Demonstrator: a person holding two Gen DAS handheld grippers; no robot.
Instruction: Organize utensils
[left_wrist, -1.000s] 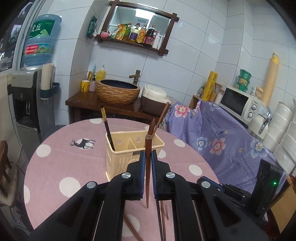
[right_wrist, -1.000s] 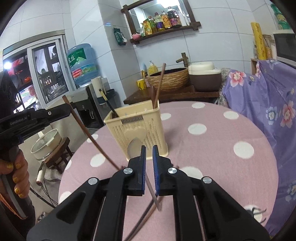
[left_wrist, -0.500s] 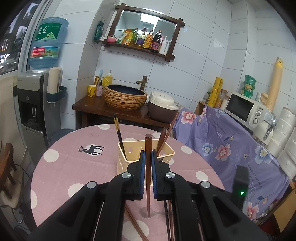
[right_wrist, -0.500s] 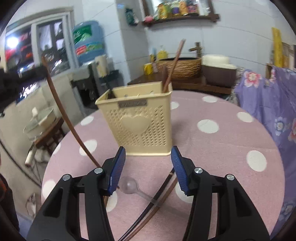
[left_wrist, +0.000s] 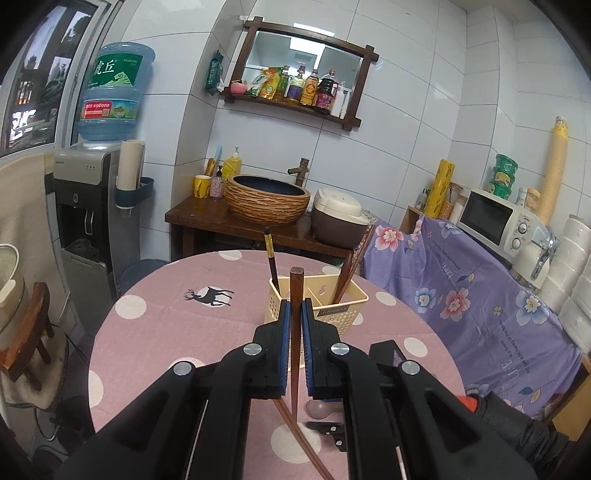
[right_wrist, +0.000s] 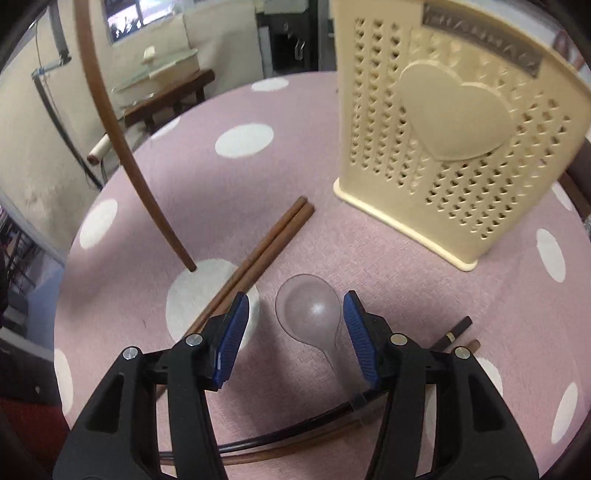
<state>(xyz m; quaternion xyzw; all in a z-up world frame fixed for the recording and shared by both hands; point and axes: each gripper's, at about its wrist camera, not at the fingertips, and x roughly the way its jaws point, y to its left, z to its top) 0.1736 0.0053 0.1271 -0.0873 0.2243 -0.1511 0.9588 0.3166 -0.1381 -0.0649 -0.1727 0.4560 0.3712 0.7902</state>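
While the cream utensil holder (right_wrist: 458, 147) stands upright on the pink dotted tablecloth (right_wrist: 288, 122), a clear plastic spoon (right_wrist: 308, 312) lies just in front of it. A pair of brown chopsticks (right_wrist: 266, 247) lies left of the spoon; a black chopstick (right_wrist: 456, 328) and a brown one lie right. The right gripper (right_wrist: 297, 332) is spread wide, its pads flanking the spoon bowl, holding nothing. The left gripper (left_wrist: 294, 345) is closed on one brown chopstick (left_wrist: 295, 314), held near vertical, tip above the cloth.

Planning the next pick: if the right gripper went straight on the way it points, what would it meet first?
Most likely the clear plastic spoon lying on the table: the open right gripper straddles its bowl. The cream utensil holder stands further ahead, though depth is unclear.
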